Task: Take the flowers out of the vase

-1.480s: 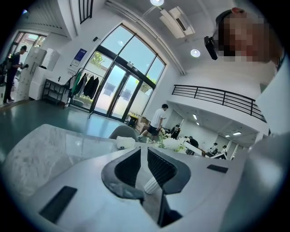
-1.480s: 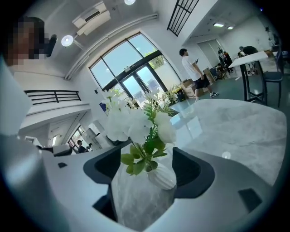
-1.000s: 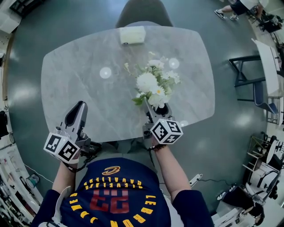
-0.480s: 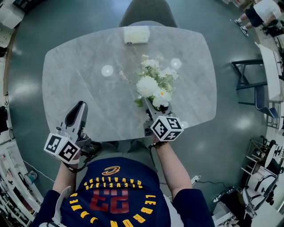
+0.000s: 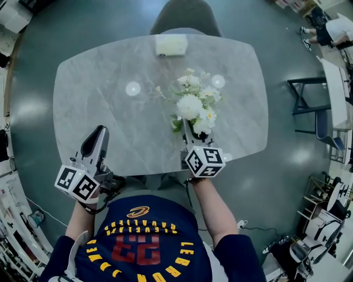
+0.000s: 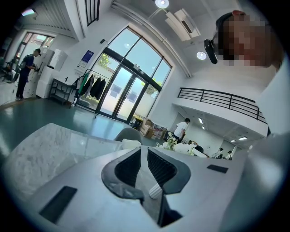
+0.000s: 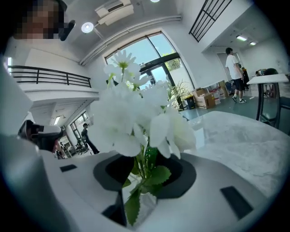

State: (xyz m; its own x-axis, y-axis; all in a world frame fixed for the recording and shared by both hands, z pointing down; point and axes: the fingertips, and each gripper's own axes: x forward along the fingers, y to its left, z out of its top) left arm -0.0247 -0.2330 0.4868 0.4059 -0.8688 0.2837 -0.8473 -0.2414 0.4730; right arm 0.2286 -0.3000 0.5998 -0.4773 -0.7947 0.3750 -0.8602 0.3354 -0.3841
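Head view gives us a grey stone-look table [image 5: 110, 110] filling the middle of the frame, with a grey chair [image 5: 185, 15] tucked in at its top edge. The person's dark printed shirt [image 5: 149, 242] sits at bottom centre.

The flowers [image 5: 194, 106] – a white bunch with green leaves – stand right of centre on the table, near its lower edge. A pale box [image 5: 171, 44] lies at the table's top edge, well apart from them.

The right gripper [image 5: 187, 129] reaches up from below to the foot of the bunch. In the right gripper view its jaws have just been closing and stand part-way in, with the green stems between them above the clear vase [image 7: 144, 206]. We see no pad pressing on the stems.

The left gripper [image 5: 98, 135] hangs at lower left over the table's near edge, well apart from the flowers. In the left gripper view its jaws are together with nothing between them.
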